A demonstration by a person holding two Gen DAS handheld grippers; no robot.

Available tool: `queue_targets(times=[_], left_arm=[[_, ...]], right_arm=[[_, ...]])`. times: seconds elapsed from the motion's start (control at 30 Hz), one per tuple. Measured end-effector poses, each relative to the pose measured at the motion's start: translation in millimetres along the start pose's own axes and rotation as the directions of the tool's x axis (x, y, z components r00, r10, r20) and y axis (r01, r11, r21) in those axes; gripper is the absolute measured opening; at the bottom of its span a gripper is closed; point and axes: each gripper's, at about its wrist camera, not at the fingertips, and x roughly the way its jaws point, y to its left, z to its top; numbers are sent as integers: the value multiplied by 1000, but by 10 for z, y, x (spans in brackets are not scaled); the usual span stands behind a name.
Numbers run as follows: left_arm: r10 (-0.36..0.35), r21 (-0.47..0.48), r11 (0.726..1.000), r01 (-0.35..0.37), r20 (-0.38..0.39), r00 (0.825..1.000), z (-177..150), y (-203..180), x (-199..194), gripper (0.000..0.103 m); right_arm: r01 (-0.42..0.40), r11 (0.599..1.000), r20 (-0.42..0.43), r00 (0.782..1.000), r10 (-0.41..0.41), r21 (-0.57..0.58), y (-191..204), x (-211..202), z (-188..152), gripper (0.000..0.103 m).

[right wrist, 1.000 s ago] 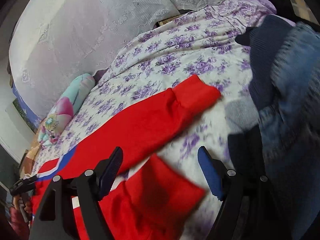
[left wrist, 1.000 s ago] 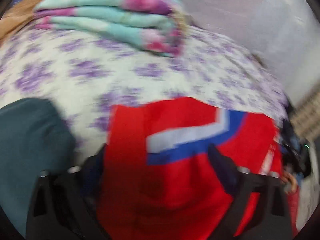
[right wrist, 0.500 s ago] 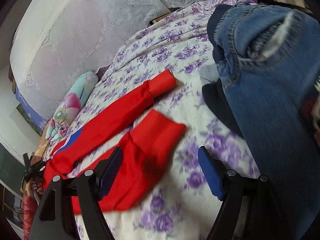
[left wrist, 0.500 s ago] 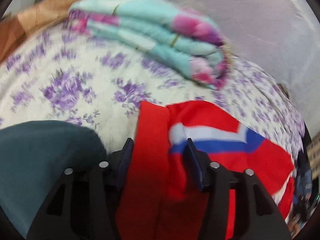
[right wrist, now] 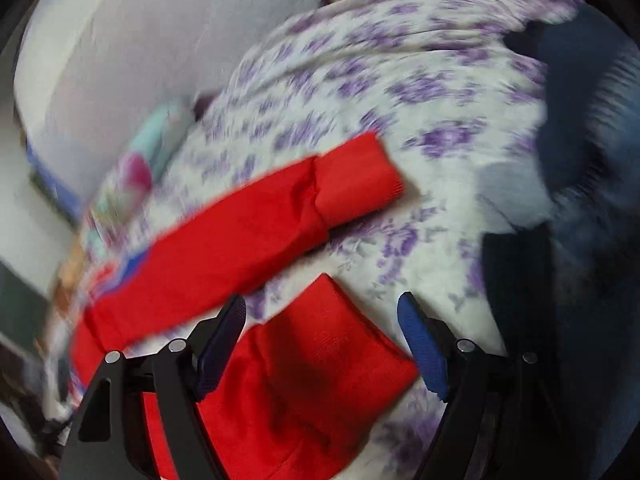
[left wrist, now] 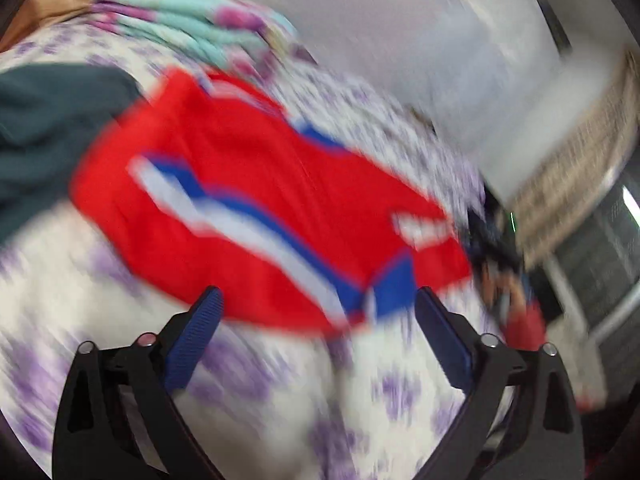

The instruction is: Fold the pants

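Red pants [left wrist: 256, 200] with a white and blue side stripe lie spread on a floral bedsheet [left wrist: 280, 400]. In the blurred left wrist view their waist end lies just ahead of my left gripper [left wrist: 318, 304], whose jaws are opening wide with only bedsheet between the fingers. In the right wrist view the two red legs [right wrist: 248, 240] stretch toward the left; the near leg's cuff [right wrist: 320, 352] lies between the spread fingers of my right gripper [right wrist: 320, 320], which is open and not pressing on it.
A folded turquoise and pink blanket [left wrist: 192, 28] lies at the back of the bed against a white wall. A dark teal garment [left wrist: 48, 128] lies at the left. Dark blue clothes [right wrist: 580, 160] are piled at the right of the bed.
The left gripper let go of the pants' waist, opened wide and pulled back, so the pants now lie ahead of it. The right gripper swung back over the near leg cuff.
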Motion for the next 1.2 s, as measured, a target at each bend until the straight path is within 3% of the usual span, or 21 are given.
queue_targets(times=[0.03, 0.07, 0.1, 0.13, 0.17, 0.23, 0.33, 0.43, 0.53, 0.73, 0.8, 0.83, 0.87, 0.93, 1.03, 1.13, 1.2], left_arm=[[31, 52, 998, -31, 2, 1000, -98, -73, 42, 98], [85, 117, 989, -88, 28, 996, -163, -159, 66, 98], [97, 152, 983, -100, 29, 995, -158, -219, 69, 98], [91, 162, 982, -94, 27, 996, -139, -226, 87, 98], [90, 139, 986, -91, 15, 996, -118, -189, 117, 98], [67, 96, 993, -68, 20, 998, -78, -125, 110, 98], [-14, 31, 999, 12, 55, 998, -75, -19, 55, 98], [-45, -4, 999, 46, 83, 995, -117, -11, 77, 98], [-51, -6, 999, 52, 94, 994, -134, -18, 53, 98], [-69, -12, 997, 71, 106, 992, -154, -3, 17, 98], [-79, -20, 996, 81, 114, 990, -150, 13, 3, 98], [-79, -22, 996, 82, 117, 990, -157, 13, -5, 98], [-76, -24, 997, 79, 121, 990, -162, 15, -12, 98], [-67, -27, 997, 71, 127, 990, -175, 13, -21, 98], [-49, -26, 998, 52, 131, 990, -191, 6, -28, 98], [-31, -19, 999, 34, 131, 991, -211, -14, -31, 98], [-21, -14, 1000, 23, 133, 991, -222, -27, -34, 98]], right_arm=[[5, 999, 13, 1000, -4, -40, 16, 8, -29, 78], [10, 998, 31, 999, -8, -56, 17, -3, -57, 68], [13, 999, 52, 999, -11, -35, -23, -53, -81, 58], [-15, 1000, 68, 998, 15, -5, -75, -109, -91, 27], [-42, 999, 75, 996, 40, 16, -110, -150, -91, 11], [-71, 997, 136, 988, 68, 20, -93, -336, -126, 7], [-135, 990, 243, 960, 142, -45, 92, -797, -258, 4], [-196, 974, 313, 923, 224, -116, 227, -1343, -612, 3], [-180, 971, 338, 914, 223, -155, 150, -1812, -1156, 2], [12, 999, 286, 958, 1, -44, -396, -2427, -2085, 3], [-4, 999, 226, 974, -7, 47, -581, -2497, -2221, 8], [-61, 995, 220, 975, 42, 83, -618, -2500, -2254, 16], [-145, 983, 230, 966, 115, 116, -607, -2464, -2266, 39], [-239, 963, 228, 951, 207, 123, -501, -2307, -2243, 59], [-338, 926, 137, 938, 317, 167, -269, -1780, -2121, 59], [-335, 889, 56, 940, 335, 311, -244, -1307, -2062, 57], [-310, 897, 68, 950, 304, 315, -180, -1229, -1980, 60]])
